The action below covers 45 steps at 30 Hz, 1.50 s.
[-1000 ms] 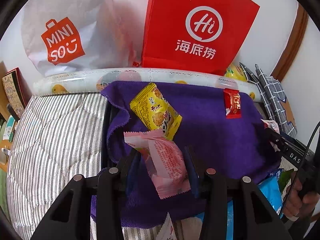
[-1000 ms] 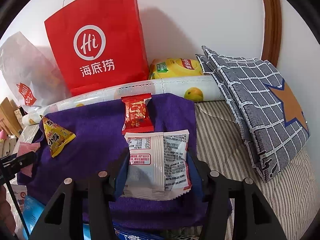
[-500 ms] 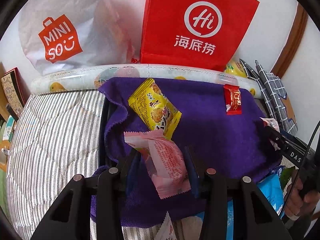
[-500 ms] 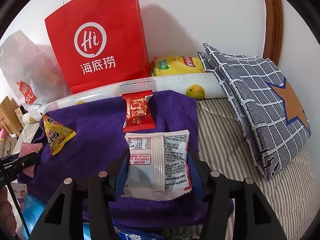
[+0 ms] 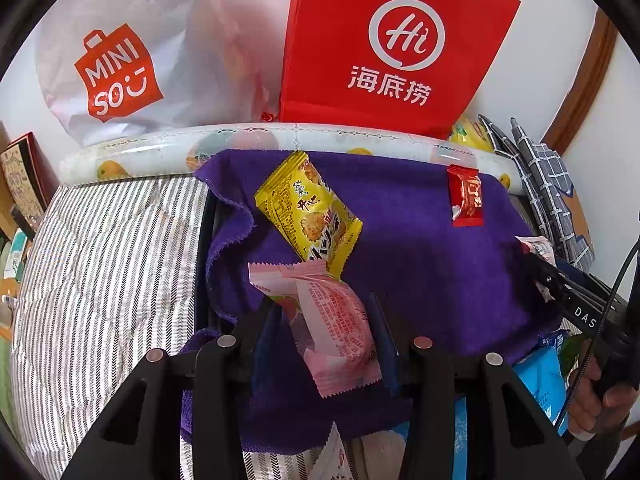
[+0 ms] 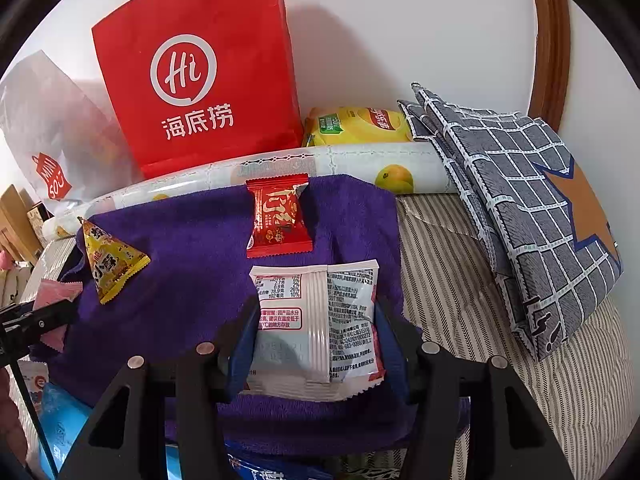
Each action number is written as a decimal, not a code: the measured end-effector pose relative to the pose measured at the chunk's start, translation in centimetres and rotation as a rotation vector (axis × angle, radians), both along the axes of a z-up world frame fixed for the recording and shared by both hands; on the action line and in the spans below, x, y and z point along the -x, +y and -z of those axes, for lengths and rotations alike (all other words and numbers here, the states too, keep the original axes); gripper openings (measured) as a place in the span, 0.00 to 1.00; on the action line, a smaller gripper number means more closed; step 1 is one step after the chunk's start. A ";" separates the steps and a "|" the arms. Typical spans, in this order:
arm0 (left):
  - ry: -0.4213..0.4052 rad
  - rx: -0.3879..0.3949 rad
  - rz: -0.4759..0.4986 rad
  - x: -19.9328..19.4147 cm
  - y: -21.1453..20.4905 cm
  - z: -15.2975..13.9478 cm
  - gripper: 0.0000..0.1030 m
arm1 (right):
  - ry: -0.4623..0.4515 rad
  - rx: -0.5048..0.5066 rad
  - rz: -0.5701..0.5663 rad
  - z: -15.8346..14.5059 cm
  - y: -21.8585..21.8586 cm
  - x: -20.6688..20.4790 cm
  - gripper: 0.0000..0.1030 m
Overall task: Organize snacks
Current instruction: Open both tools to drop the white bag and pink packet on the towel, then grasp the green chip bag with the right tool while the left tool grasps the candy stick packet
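Note:
My left gripper [image 5: 324, 316] is shut on a pink snack packet [image 5: 332, 320], held over the purple towel [image 5: 420, 264]. Just beyond it a yellow biscuit packet [image 5: 308, 212] lies on the towel, and a small red candy packet [image 5: 464, 196] lies at the far right. My right gripper [image 6: 314, 320] is shut on a white snack packet [image 6: 316, 320] over the same towel [image 6: 192, 264]. The red candy packet [image 6: 278, 216] lies just beyond it, and the yellow packet [image 6: 110, 264] lies at the left.
A red paper bag [image 5: 392, 48] and a white Miniso bag [image 5: 120, 68] stand against the wall behind a rolled fruit-print sheet [image 5: 160, 148]. A grey checked cloth [image 6: 520, 200] lies at the right. Blue snack packets [image 5: 544, 380] lie near the towel's front edge. Striped bedding [image 5: 100, 280] lies at the left.
Both grippers have moved slightly forward with their packets: the yellow packet and red candy packet sit a little nearer and lower in view. The grips are unchanged.

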State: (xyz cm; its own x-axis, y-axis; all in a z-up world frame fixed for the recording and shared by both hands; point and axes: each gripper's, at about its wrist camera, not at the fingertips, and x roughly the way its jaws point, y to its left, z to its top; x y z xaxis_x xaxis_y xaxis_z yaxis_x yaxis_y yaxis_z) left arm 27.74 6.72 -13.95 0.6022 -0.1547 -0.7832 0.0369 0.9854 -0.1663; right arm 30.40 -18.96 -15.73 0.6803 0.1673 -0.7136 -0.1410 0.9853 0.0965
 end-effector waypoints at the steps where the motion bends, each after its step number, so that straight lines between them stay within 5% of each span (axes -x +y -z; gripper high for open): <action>1: 0.001 0.001 0.000 0.0 0.0 0.0 0.43 | 0.000 0.000 0.000 0.0 0.0 0.0 0.52; 27: 0.014 0.030 0.011 0.1 -0.1 -0.4 0.44 | -0.047 0.001 -0.010 -0.9 0.2 0.6 0.56; 38: -0.014 0.028 0.008 1.5 -0.3 -2.7 0.64 | -0.079 -0.041 0.042 -3.5 -1.1 2.2 0.56; 45: -0.049 0.012 0.013 4.4 -0.2 -4.5 0.69 | -0.101 -0.057 0.067 -5.3 -3.7 6.4 0.59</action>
